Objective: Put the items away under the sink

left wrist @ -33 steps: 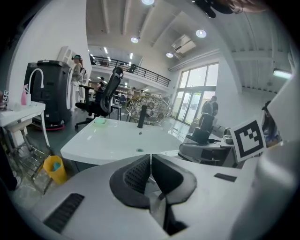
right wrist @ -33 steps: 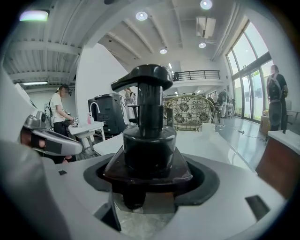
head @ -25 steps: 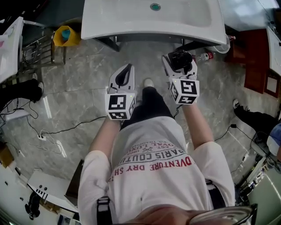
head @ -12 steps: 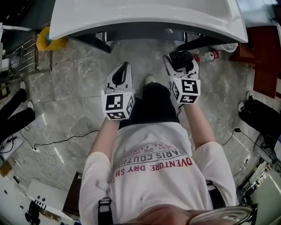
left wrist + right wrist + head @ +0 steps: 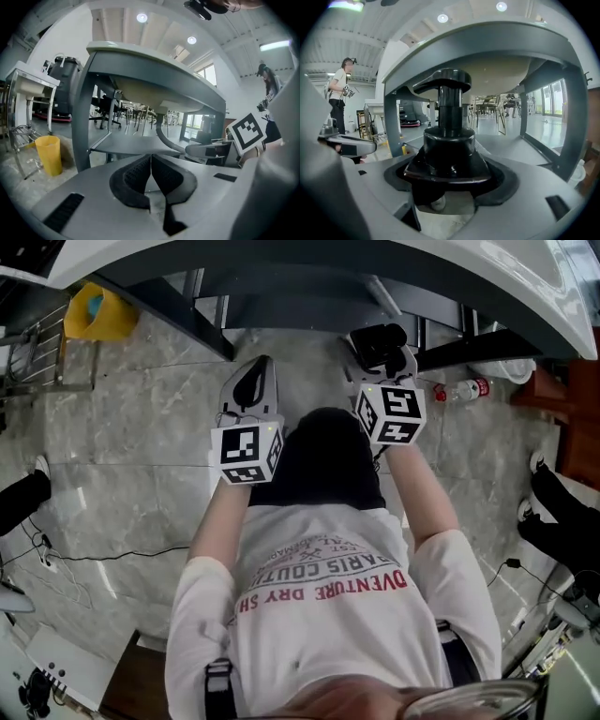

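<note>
Wearing "ADVENTURE DRY" shirt (image 5: 319, 610), person (image 5: 427, 502) clamps black bottle (image 5: 449, 136) in right gripper (image 5: 379, 345).

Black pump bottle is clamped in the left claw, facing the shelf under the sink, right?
No, not the left claw: the right gripper view shows the black pump bottle clamped in the right claw, facing the shelf under the sink. The left claw is shut on nothing.

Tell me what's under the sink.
A grey shelf set in the frame, and a curved drain hose. In the head view the sink covers most of this; the shelf's far side cannot be seen.
</note>
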The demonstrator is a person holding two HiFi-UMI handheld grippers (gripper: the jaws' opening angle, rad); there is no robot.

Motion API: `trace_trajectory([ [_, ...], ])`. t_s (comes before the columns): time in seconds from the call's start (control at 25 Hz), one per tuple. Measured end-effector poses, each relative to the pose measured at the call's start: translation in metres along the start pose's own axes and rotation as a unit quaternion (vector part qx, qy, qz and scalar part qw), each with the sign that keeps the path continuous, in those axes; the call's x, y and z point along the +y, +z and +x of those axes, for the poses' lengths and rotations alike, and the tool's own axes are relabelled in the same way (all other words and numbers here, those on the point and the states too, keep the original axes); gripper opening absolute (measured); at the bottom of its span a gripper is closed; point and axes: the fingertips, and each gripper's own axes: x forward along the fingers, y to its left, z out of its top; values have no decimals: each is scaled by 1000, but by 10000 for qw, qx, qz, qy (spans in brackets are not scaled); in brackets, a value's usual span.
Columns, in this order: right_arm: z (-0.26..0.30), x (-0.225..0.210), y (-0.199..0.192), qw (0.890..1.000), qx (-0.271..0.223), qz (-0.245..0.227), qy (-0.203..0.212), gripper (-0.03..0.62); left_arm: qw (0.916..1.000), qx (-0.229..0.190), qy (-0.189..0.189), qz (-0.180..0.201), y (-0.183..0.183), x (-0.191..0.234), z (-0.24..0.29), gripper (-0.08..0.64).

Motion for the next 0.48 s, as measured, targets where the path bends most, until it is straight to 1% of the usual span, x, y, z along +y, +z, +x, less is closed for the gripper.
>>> trace_trajectory([
  [0.12, 24, 7, -5, 9999, -39, -88, 112, 379, 10000, -69, 39, 52, -8, 8, 1, 28],
  [0.28, 54, 20, -3, 9984, -74, -462, 310, 379, 9996, -105, 167, 185, -12, 19, 2, 28],
  [0.48, 93, 26, 13, 9971, -182, -573, 469, 379, 9991, -175, 377, -1, -12, 32, 18, 28],
])
